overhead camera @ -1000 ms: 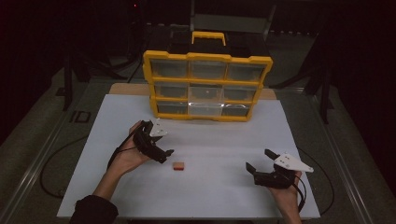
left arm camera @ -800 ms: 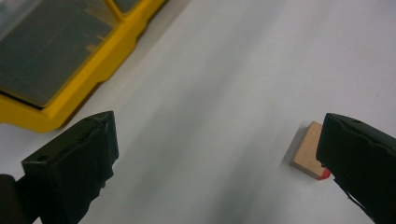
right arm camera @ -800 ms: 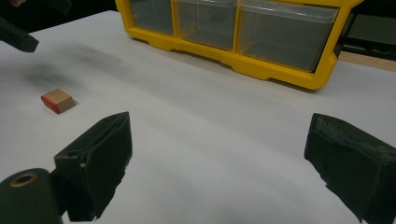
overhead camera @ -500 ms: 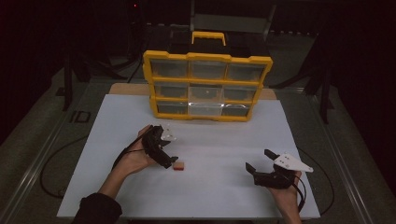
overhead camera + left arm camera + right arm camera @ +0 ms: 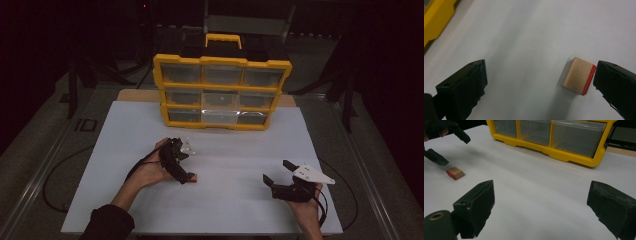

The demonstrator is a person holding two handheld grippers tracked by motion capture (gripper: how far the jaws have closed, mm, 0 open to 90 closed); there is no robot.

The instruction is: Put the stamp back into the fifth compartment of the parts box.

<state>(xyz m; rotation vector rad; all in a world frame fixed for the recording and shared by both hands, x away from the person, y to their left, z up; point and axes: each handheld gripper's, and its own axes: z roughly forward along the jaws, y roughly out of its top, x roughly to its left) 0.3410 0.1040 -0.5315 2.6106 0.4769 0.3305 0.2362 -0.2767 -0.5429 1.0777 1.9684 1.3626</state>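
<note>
A small tan block with a red side lies flat on the white sheet. My left gripper is open around it: the block sits just inside the right-hand jaw, and the other jaw stands well away. In the high view the left gripper angles down at the block left of centre. My right gripper rests open at the front right with nothing between its jaws. The right gripper view also shows the block and the left gripper at far left.
A yellow organizer with clear drawers stands upright at the back of the sheet, its lower drawers facing me. Bare white sheet lies between the two grippers. Dark floor and cables surround the table.
The left hand has moved its gripper right and toward the person, bringing the open jaws down around the block. The right gripper has stayed where it was.
</note>
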